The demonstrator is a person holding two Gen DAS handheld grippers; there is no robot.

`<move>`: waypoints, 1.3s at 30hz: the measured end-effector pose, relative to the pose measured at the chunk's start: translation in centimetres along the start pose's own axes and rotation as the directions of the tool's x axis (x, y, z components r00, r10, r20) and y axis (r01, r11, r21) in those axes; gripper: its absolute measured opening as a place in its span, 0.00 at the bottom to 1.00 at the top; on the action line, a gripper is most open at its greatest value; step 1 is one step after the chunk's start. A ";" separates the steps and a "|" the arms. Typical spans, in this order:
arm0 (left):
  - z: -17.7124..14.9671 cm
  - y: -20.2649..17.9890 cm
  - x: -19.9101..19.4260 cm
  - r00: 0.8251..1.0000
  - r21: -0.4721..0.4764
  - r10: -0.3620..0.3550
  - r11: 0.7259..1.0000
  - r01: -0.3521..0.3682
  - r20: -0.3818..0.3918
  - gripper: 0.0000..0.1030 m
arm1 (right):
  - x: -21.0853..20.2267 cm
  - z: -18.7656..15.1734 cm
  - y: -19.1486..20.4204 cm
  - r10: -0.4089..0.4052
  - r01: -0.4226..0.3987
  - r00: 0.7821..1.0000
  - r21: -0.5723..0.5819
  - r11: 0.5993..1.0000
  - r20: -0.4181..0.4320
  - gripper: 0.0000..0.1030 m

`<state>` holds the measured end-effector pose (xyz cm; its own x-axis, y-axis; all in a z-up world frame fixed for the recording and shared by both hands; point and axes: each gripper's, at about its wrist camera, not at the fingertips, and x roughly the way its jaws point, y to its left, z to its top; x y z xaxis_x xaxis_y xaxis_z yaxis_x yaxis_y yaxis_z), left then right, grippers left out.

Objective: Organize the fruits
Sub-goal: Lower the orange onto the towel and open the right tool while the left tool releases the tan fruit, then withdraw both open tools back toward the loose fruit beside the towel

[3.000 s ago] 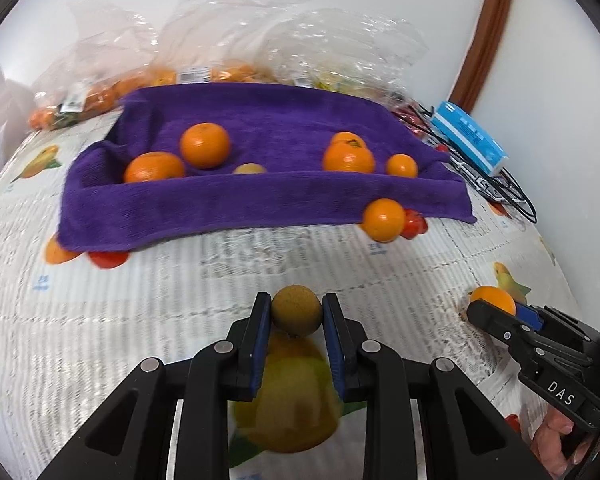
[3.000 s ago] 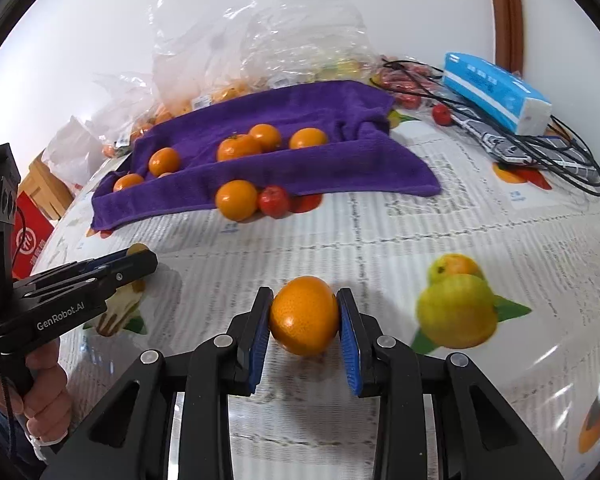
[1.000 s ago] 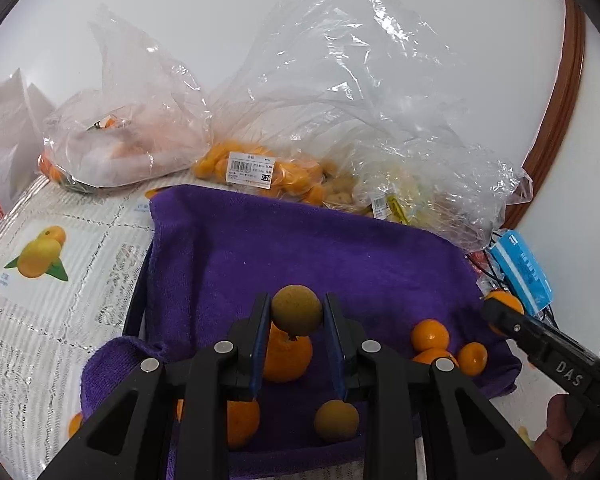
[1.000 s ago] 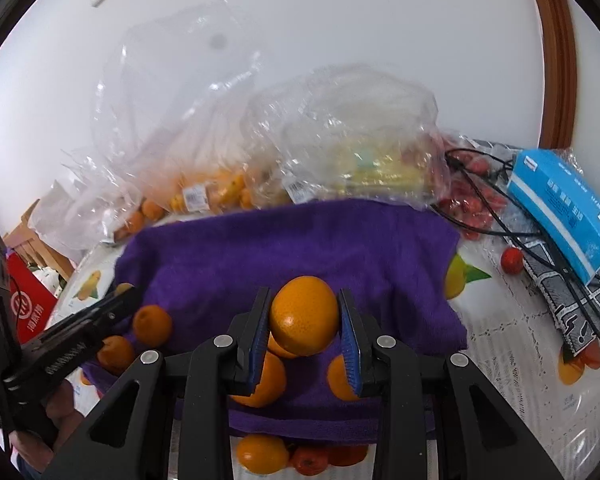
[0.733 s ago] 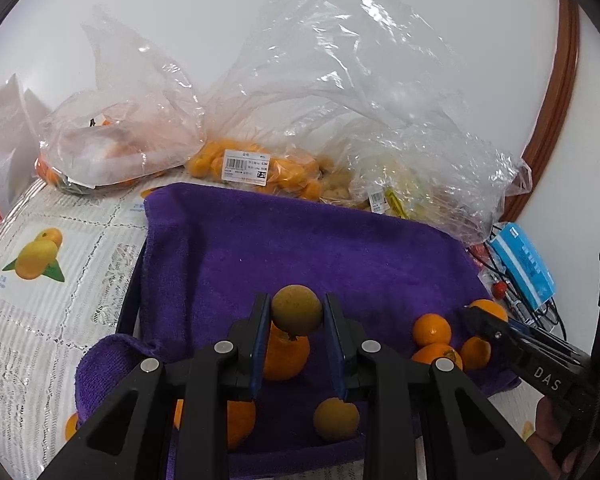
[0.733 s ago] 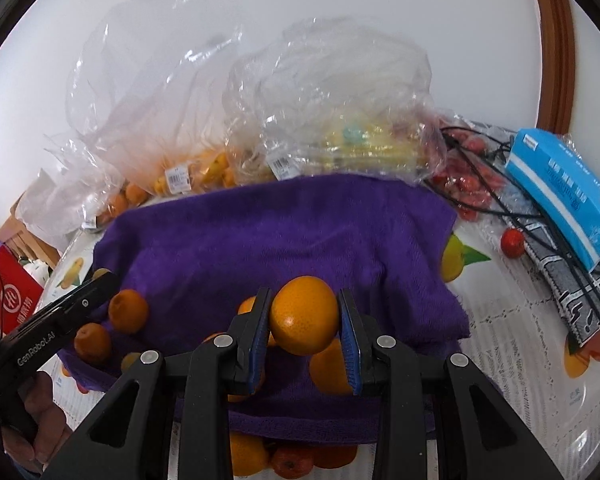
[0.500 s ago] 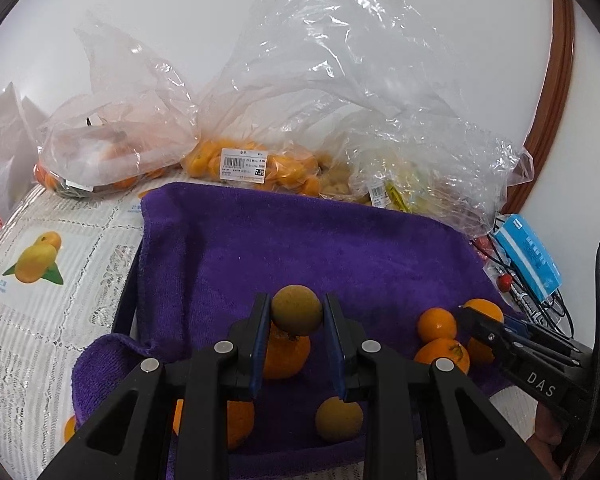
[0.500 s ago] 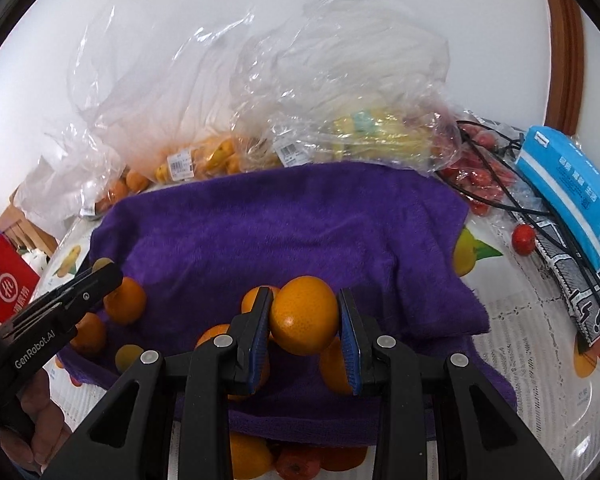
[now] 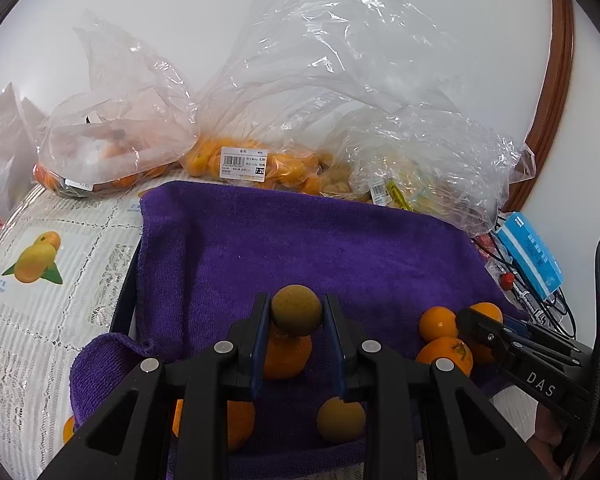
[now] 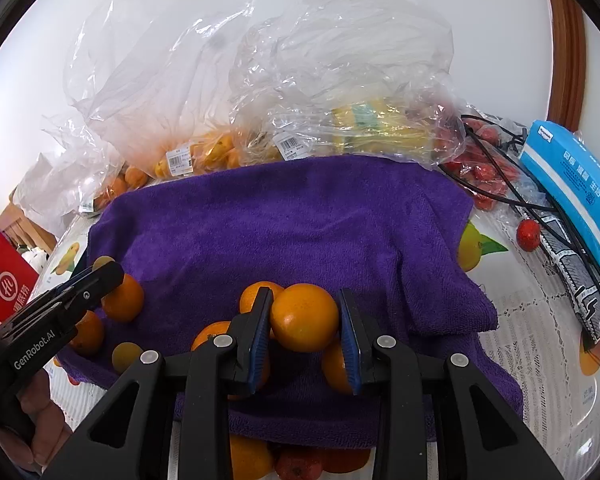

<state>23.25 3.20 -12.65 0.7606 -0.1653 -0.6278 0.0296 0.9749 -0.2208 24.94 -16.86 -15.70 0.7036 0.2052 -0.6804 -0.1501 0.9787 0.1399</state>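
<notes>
My left gripper (image 9: 296,312) is shut on a small brown-green round fruit (image 9: 296,310), held above the left part of a purple towel (image 9: 308,248) that lines a tray. Under it lie oranges (image 9: 286,354) and another brown fruit (image 9: 340,420). My right gripper (image 10: 304,318) is shut on an orange (image 10: 304,317) over the towel (image 10: 300,224), above a small cluster of oranges (image 10: 256,296). The right gripper (image 9: 466,322) also shows at the right of the left wrist view, and the left gripper (image 10: 108,274) at the left of the right wrist view.
Clear plastic bags of fruit (image 9: 260,164) stand behind the towel against the wall. A blue tissue pack (image 10: 572,184), black cables and small red fruits (image 10: 528,234) lie at the right. An orange (image 10: 248,458) and red fruits sit on the tablecloth before the towel.
The right gripper with its orange has sunk a little closer to the cluster on the towel. The left gripper with its brown fruit has stayed nearly still.
</notes>
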 end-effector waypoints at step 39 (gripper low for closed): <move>0.2 -0.2 -0.7 0.999 -0.004 -0.036 0.999 0.036 0.006 0.50 | -0.9 0.3 -0.1 -0.009 0.009 1.000 -0.009 1.000 0.010 0.61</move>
<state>22.88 3.19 -12.02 0.7631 -0.1992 -0.6149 0.0542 0.9677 -0.2462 24.50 -17.13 -14.89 0.7119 0.1963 -0.6743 -0.1498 0.9805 0.1273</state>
